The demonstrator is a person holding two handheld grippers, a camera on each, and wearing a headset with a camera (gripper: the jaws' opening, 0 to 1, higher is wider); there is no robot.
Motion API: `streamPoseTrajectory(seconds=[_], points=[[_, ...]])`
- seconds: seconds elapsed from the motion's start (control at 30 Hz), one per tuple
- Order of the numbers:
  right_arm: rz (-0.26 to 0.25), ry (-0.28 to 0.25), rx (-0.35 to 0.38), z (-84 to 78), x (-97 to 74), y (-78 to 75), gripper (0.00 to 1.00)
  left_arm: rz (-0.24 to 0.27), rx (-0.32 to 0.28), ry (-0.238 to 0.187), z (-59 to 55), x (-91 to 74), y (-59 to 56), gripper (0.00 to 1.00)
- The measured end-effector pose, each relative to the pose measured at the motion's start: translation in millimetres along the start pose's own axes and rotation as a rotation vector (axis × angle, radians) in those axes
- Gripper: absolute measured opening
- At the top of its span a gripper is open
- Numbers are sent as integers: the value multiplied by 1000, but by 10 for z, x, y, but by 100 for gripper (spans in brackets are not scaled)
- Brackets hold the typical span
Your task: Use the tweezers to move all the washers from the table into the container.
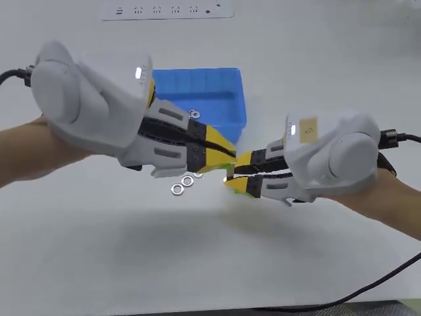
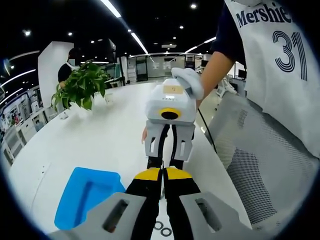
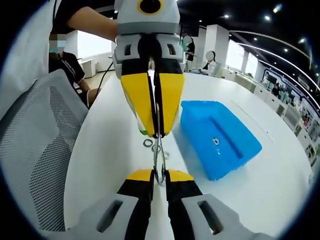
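Observation:
Thin metal tweezers (image 3: 156, 155) run between the two grippers. My right gripper (image 3: 160, 175) is shut on their rear end, and my left gripper (image 3: 157, 135) is shut around their front part. In the head view the left gripper (image 1: 227, 150) comes from the left and the right gripper (image 1: 231, 176) from the right, and their yellow jaws meet tip to tip above the table. Three washers (image 1: 187, 182) lie in a row on the white table just below the left gripper's jaws. The blue container (image 1: 223, 79) stands behind them with one washer (image 1: 194, 114) inside.
A power strip (image 1: 168, 10) lies at the table's far edge. A black cable (image 1: 355, 289) trails over the table's near right edge. A mesh chair (image 2: 260, 160) stands beside the table, and a potted plant (image 2: 82, 85) stands further along it.

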State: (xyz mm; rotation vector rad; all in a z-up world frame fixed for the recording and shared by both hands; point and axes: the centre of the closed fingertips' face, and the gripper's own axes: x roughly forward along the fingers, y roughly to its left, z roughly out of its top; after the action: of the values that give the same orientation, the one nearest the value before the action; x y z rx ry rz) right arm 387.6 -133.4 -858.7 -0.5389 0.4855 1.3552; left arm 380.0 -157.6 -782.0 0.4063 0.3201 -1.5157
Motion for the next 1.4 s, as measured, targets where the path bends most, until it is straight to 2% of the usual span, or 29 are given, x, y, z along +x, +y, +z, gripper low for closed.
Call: streamPoseTrajectory(seconds=[0.17, 0.3, 0.63, 0.9, 1.0, 1.13, 1.4], points=[[-4, -14, -6, 109, -42, 4, 11, 14, 10, -8, 85, -93, -21, 5], [-5, -21, -27, 217, -52, 25, 11, 6, 21, -4, 133, -187, -40, 5], [-23, -42, -89, 525, -150, -28, 10, 4, 109, 31, 298, -476, -16, 5], [-56, -53, -156, 764, -183, -209, 10, 23, 162, 36, 451, -624, 114, 5], [-59, -51, -196, 828, -176, -269, 10, 16, 191, 48, 482, -665, 163, 5], [-65, -62, -213, 923, -151, -371, 10, 10, 216, 60, 526, -718, 258, 5], [-74, -57, -251, 992, -70, -592, 10, 13, 232, 64, 517, -737, 459, 5]])
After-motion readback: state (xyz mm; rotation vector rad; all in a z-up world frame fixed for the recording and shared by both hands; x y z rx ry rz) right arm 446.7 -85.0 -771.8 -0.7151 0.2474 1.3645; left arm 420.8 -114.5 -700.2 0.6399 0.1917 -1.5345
